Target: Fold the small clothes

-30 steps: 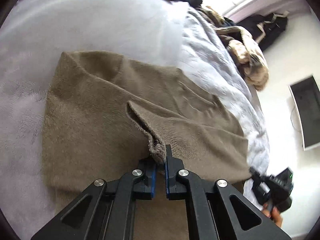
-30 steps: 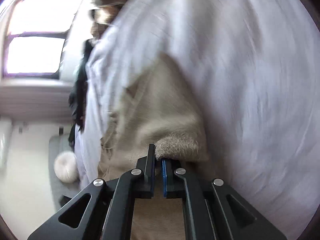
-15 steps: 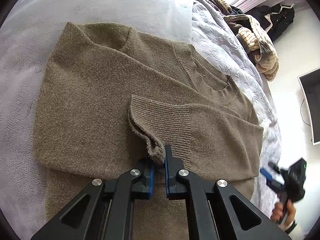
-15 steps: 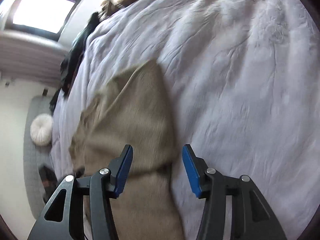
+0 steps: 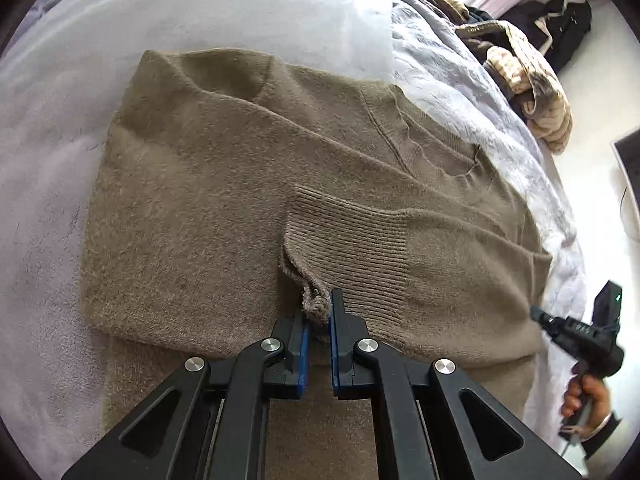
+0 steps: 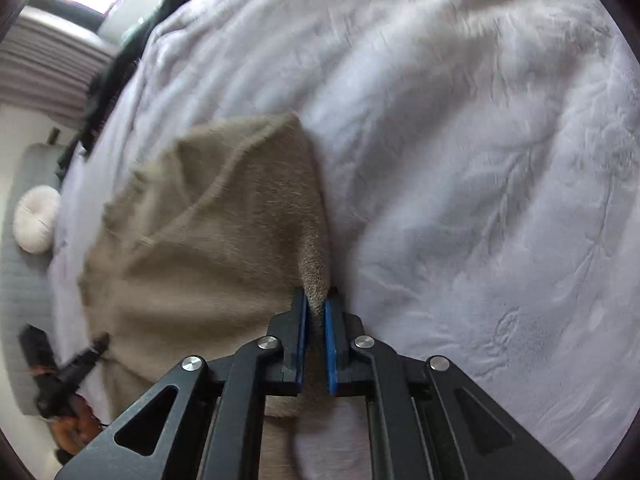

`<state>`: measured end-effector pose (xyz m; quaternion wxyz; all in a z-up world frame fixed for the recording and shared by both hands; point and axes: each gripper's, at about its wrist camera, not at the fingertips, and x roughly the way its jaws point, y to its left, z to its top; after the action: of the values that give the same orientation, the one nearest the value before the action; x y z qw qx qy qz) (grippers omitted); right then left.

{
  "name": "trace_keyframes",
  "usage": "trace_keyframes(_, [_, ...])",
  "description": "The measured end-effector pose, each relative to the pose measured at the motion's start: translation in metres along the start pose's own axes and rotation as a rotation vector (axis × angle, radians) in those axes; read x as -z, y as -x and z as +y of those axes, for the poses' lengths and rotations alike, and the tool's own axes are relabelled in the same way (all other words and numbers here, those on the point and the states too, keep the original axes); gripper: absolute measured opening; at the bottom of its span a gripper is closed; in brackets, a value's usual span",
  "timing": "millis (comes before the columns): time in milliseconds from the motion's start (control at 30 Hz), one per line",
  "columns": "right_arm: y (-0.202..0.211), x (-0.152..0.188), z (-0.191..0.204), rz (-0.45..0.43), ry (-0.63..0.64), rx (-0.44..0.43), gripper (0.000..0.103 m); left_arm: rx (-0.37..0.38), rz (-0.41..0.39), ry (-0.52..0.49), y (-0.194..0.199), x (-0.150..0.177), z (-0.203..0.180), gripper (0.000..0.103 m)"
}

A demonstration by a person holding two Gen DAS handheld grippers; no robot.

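Observation:
A brown knit sweater (image 5: 208, 184) lies flat on the pale bed cover (image 5: 60, 120), one sleeve folded across its body. My left gripper (image 5: 318, 304) is shut on a corner of that sleeve's ribbed cuff (image 5: 348, 240), low over the sweater. In the right wrist view the sweater (image 6: 208, 220) spreads to the left. My right gripper (image 6: 316, 300) is closing tight on its side edge, with the knit pinched between the blue pads (image 6: 302, 332). The right gripper's handle (image 5: 576, 328) and the hand holding it (image 5: 588, 396) show at the bed's right edge.
A heap of striped and dark clothes (image 5: 532, 92) lies at the far right of the bed, with a dark bag (image 5: 560, 24) on the floor beyond. A screen (image 5: 630, 176) stands at the right. A round white cushion (image 6: 36, 224) rests on a grey seat (image 6: 20, 320).
The right gripper let go of a bunched part of the sweater, opened wide, then shut on the sweater's side edge. The sweater now lies spread flat. The left gripper kept its hold on the cuff.

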<state>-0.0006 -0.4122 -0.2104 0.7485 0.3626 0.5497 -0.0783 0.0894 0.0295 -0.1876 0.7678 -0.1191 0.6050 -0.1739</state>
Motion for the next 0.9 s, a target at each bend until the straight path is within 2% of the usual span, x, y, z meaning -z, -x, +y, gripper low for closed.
trace_keyframes(67, [0.009, 0.005, -0.002, -0.019, -0.030, 0.009, 0.013, -0.054, 0.006, -0.010, 0.009, -0.001, 0.003, 0.028])
trace_keyframes(133, [0.017, 0.013, -0.002, -0.025, -0.043, 0.025, 0.021, -0.165, -0.004, -0.032, 0.022, 0.000, 0.008, 0.057])
trace_keyframes(167, [0.022, 0.017, -0.002, -0.031, -0.047, 0.031, 0.021, -0.171, -0.025, -0.040, 0.032, 0.002, 0.012, 0.057])
trace_keyframes(267, [0.037, 0.026, -0.005, -0.041, -0.044, 0.046, 0.021, -0.142, -0.032, -0.034, 0.050, 0.002, 0.021, 0.057])
trace_keyframes(367, [0.048, 0.040, -0.005, -0.037, -0.035, 0.012, 0.021, -0.102, -0.024, -0.041, 0.055, -0.004, 0.019, 0.057])
trace_keyframes(500, [0.041, 0.050, 0.010, -0.008, -0.028, -0.008, 0.021, -0.009, 0.073, -0.027, 0.025, -0.012, 0.008, 0.057])
trace_keyframes(567, [0.040, 0.052, 0.015, -0.011, -0.021, 0.005, 0.021, 0.003, 0.110, -0.032, 0.006, -0.012, 0.001, 0.056])
trace_keyframes(600, [0.040, 0.052, 0.017, -0.016, -0.015, 0.012, 0.021, 0.000, 0.118, -0.037, 0.002, -0.011, -0.003, 0.049])
trace_keyframes(633, [0.041, 0.051, 0.020, -0.020, -0.007, 0.015, 0.021, -0.009, 0.109, -0.053, 0.000, -0.010, -0.007, 0.020])
trace_keyframes(667, [0.043, 0.050, 0.023, -0.025, 0.004, 0.017, 0.021, -0.008, 0.106, -0.064, 0.000, -0.009, -0.010, 0.015])
trace_keyframes(767, [0.048, 0.045, 0.034, -0.041, 0.072, 0.037, 0.021, 0.005, 0.047, -0.085, 0.017, -0.003, -0.014, 0.015])
trace_keyframes(833, [0.042, 0.044, 0.040, -0.026, 0.120, 0.064, 0.021, -0.010, 0.052, -0.095, 0.020, 0.004, -0.011, 0.015])
trace_keyframes(900, [0.025, 0.044, 0.042, 0.025, 0.164, 0.141, 0.021, -0.055, 0.079, -0.101, 0.012, 0.012, -0.007, 0.015])
